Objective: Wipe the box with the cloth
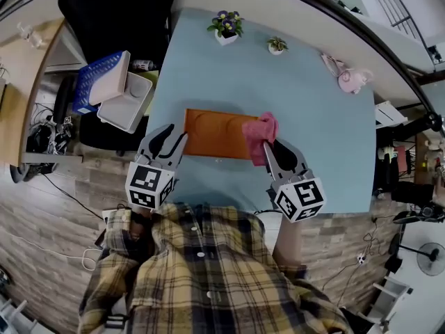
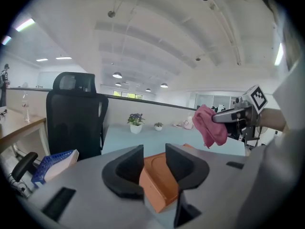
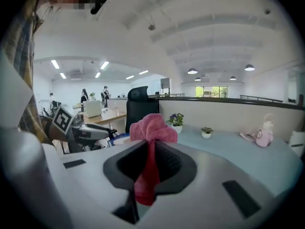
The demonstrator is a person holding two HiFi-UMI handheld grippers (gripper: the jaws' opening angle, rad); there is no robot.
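An orange box lies flat on the light blue table, near its front edge. My left gripper hovers by the box's left end, jaws open and empty. In the left gripper view the box shows through the gap of that gripper, lying beyond and below it. My right gripper is shut on a pink cloth, which hangs over the box's right end. The right gripper view shows the cloth bunched above the jaws of that gripper and trailing down between them.
A potted purple flower, a small plant and a pink toy stand along the table's far side. Left of the table are a black chair, a blue basket and a white bin.
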